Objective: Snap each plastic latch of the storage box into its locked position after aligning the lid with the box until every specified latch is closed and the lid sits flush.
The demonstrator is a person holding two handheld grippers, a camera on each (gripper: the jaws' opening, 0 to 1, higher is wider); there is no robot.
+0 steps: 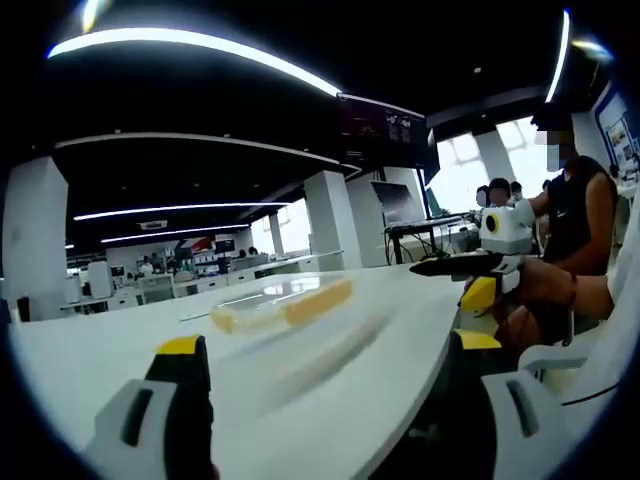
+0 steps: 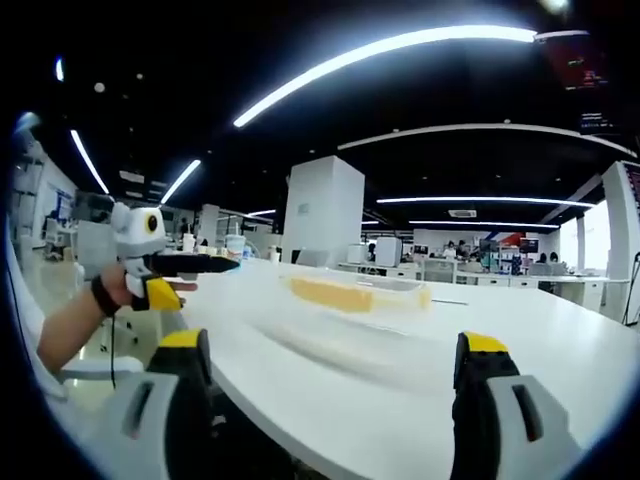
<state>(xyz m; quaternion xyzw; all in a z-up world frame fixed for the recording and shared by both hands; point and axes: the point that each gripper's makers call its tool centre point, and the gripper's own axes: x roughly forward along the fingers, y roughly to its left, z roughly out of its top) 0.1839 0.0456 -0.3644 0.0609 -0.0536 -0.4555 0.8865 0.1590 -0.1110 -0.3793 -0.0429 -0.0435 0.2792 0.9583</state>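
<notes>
Open-plan office, dark ceiling with long strip lights [image 2: 380, 45], white pillars [image 2: 322, 210], rows of desks far back. White table [image 1: 330, 370] runs across both views. On it, well ahead of both grippers, lies the storage box [image 1: 282, 303]: low, clear plastic, blurred, with yellow latches at its ends; in the right gripper view the same box [image 2: 360, 292] shows one long yellow strip along its near side. Contents cannot be made out; whether the lid sits flush cannot be told either. Left gripper [image 1: 330, 350]: jaws wide apart, yellow-tipped, holding nothing, low over the near table edge. Right gripper [image 2: 335, 355]: jaws likewise spread wide, empty. Each view catches the other gripper held in a hand off the table's side, its dark jaws pointing toward the box. Dark hanging screen [image 1: 385, 130] carries small writing, unreadable. Seated person [image 1: 575, 205] at far right of the left gripper view.
</notes>
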